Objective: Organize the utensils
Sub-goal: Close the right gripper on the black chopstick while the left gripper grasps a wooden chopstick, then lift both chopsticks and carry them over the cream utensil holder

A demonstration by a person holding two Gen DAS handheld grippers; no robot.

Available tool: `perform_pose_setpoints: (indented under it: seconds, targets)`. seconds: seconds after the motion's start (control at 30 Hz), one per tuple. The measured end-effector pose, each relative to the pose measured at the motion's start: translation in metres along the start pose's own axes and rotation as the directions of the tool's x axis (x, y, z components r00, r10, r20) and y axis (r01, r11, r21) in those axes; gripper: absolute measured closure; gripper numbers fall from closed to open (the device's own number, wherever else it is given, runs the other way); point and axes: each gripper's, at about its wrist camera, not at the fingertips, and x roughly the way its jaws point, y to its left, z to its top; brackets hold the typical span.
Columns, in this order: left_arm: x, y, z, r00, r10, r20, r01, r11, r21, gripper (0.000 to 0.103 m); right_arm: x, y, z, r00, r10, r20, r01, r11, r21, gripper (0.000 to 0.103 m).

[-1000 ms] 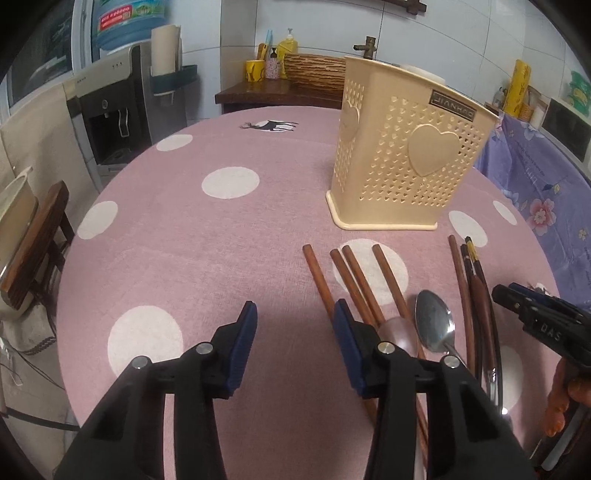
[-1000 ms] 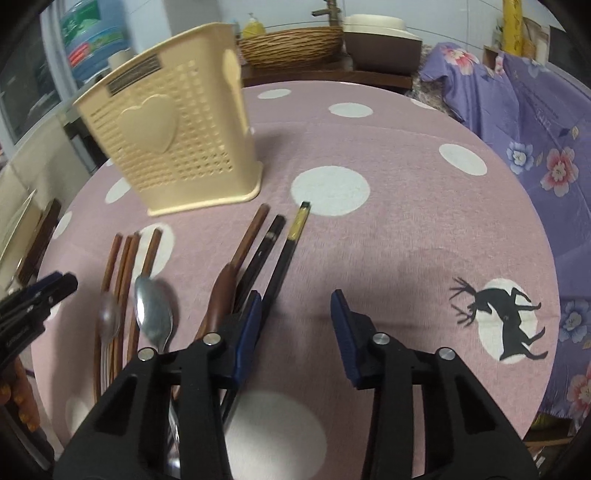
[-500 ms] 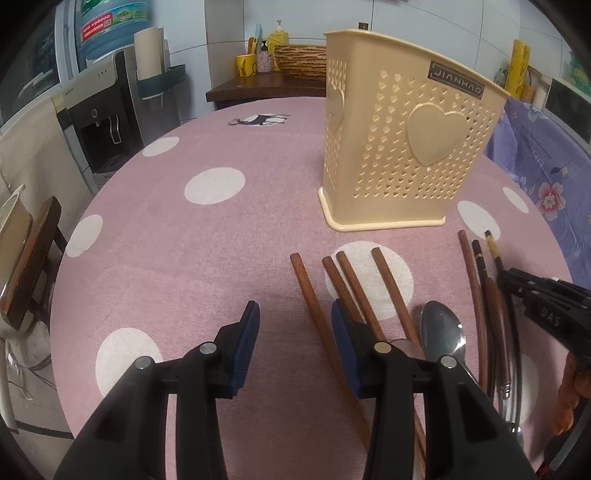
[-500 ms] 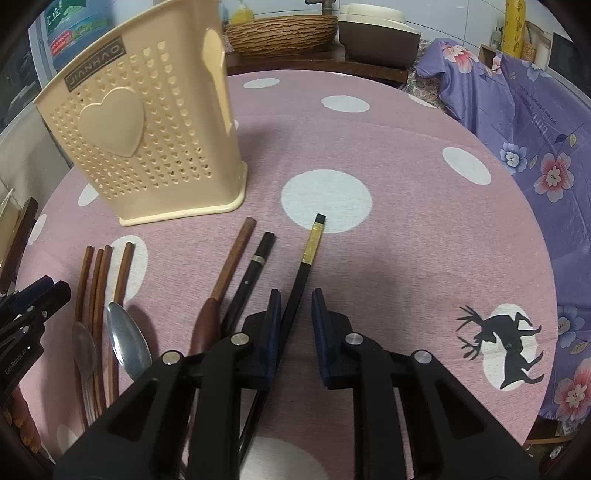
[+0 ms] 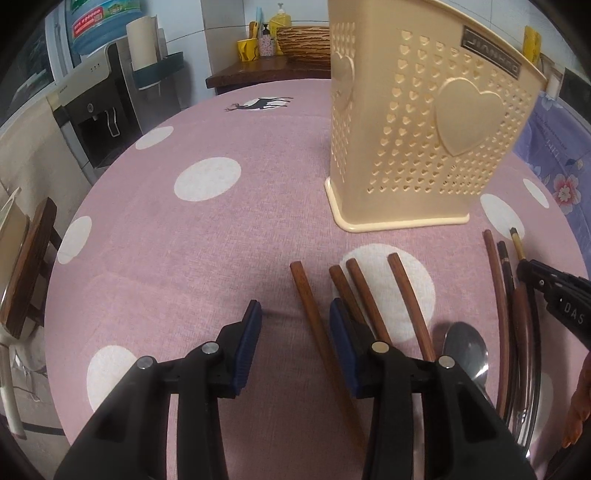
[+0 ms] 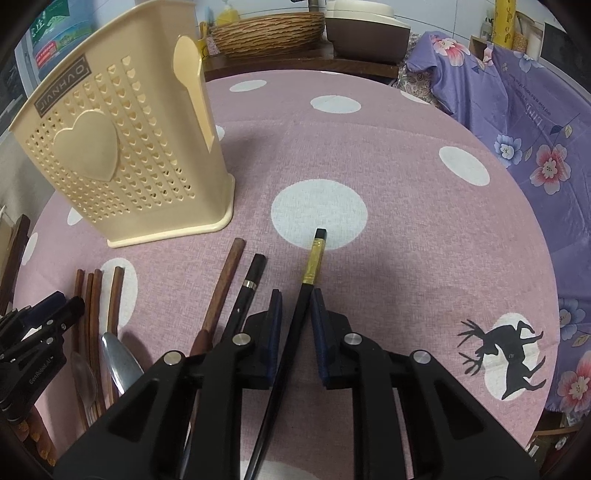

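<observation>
A cream perforated utensil holder (image 5: 428,140) stands on the pink dotted tablecloth; it also shows in the right wrist view (image 6: 122,158). Several brown wooden chopsticks (image 5: 314,314) lie before my left gripper (image 5: 293,317), which is open with one chopstick between its pads. My right gripper (image 6: 295,314) straddles a black chopstick with a gold band (image 6: 308,280), jaws narrowed with small gaps either side. A second black chopstick (image 6: 247,295), a brown-handled utensil (image 6: 221,288) and two metal spoons (image 6: 118,358) lie to its left.
The round table's edge (image 5: 62,258) curves at left, with a wooden chair (image 5: 26,266) and water dispenser (image 5: 92,110) beyond. A purple floral cloth (image 6: 535,129) lies at right. A side table with a woven basket (image 6: 266,33) stands behind.
Both grippers moved forward and lower toward the utensils. My right gripper narrowed from wide open around the black gold-banded chopstick. My left gripper came over the leftmost brown chopstick.
</observation>
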Motion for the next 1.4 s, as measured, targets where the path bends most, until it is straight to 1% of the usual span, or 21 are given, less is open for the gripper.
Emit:
perform_pose_setpoints:
  seconds: [0.07,0.17,0.27,0.33,0.4,0.6,0.83,1.07,1.2,1.3,1.4]
  targets:
    - [0.001,-0.001,0.002,1.0,0.005,-0.005,-0.005,1.0,-0.004,0.066,0.001,0.0,0.001,1.0,-0.003,0.001,0.003,1.0,0.006,0.087]
    - [0.001,-0.005,0.004,1.0,0.009,-0.008,-0.009,1.0,-0.001,0.072,0.002,0.002,0.002,1.0,-0.02,0.007,0.02,1.0,0.002,0.091]
    - [0.003,-0.009,0.008,1.0,0.015,-0.008,-0.015,1.0,0.006,0.08,0.004,0.004,0.003,1.0,-0.028,0.01,0.028,1.0,-0.004,0.093]
    - [0.003,-0.012,0.009,1.0,0.019,-0.008,-0.019,1.0,0.013,0.088,0.004,0.005,0.003,1.0,-0.028,0.013,0.028,1.0,-0.004,0.093]
    - [0.003,-0.015,0.009,1.0,0.024,-0.007,-0.024,1.0,0.017,0.091,0.004,0.004,0.003,1.0,-0.025,0.015,0.025,1.0,0.004,0.093]
    - [0.003,-0.016,0.008,1.0,0.028,-0.002,-0.028,1.0,0.009,0.094,0.005,0.002,0.004,1.0,-0.018,0.022,0.018,1.0,0.021,0.094]
    - [0.004,-0.009,0.01,1.0,0.005,0.006,-0.005,1.0,-0.011,0.095,0.005,-0.004,0.006,0.999,0.022,0.03,-0.024,0.999,0.048,0.094]
    - [0.002,0.001,0.014,1.0,-0.007,0.022,0.008,0.999,-0.037,0.095,-0.007,-0.008,0.01,0.995,0.071,0.075,-0.076,0.996,0.055,0.095]
    - [-0.009,0.008,0.015,0.998,-0.029,0.054,0.032,0.998,-0.058,0.095,-0.02,-0.013,0.013,0.988,0.097,0.117,-0.104,0.993,0.057,0.096]
    - [-0.024,0.013,0.019,0.994,-0.041,0.098,0.048,0.996,-0.073,0.095,-0.035,-0.018,0.016,0.98,0.121,0.156,-0.131,0.99,0.058,0.096]
    - [-0.044,0.018,0.024,0.987,-0.048,0.155,0.061,0.994,-0.085,0.095,-0.054,-0.022,0.02,0.968,0.149,0.202,-0.162,0.985,0.051,0.096]
